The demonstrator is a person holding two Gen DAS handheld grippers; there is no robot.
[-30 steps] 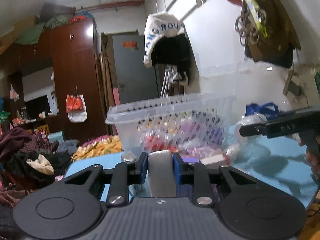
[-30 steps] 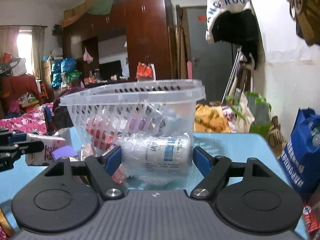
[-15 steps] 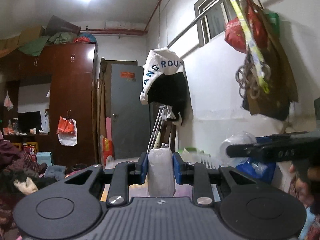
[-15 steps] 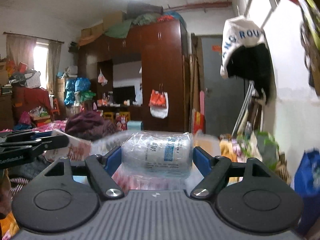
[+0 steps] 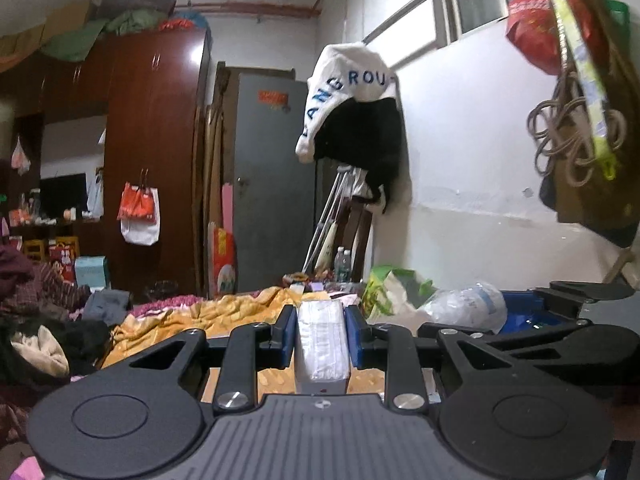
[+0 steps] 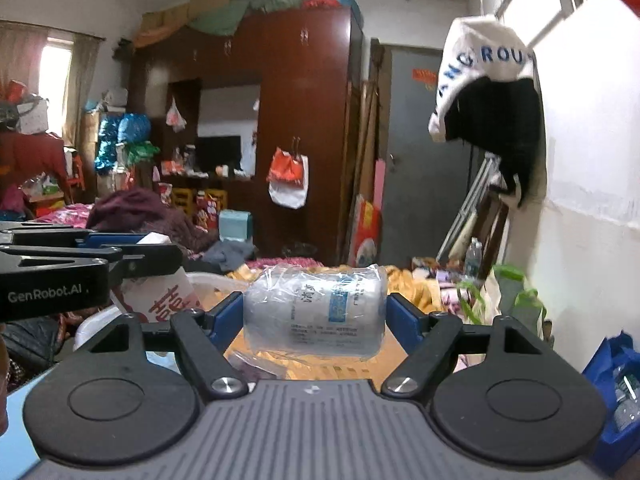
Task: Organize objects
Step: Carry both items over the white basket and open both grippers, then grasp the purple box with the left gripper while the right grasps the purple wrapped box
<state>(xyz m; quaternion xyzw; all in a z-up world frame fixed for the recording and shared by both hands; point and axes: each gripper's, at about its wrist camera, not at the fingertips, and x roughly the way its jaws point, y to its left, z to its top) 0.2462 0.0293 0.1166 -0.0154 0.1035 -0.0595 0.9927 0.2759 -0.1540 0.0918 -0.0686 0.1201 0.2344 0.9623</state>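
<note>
Left gripper clamped tight on a narrow white packet, held upright. Right gripper closed on a plastic-wrapped white bottle lying crosswise between blue pads. Both raised above the clear basket, its rim just left of the bottle. Behind, orange bedding.

Dim indoor light, window glare, fisheye-warped edges, slight blur.

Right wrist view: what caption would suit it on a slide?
Right gripper holds a plastic-wrapped white bottle aloft in a cluttered room.
</note>
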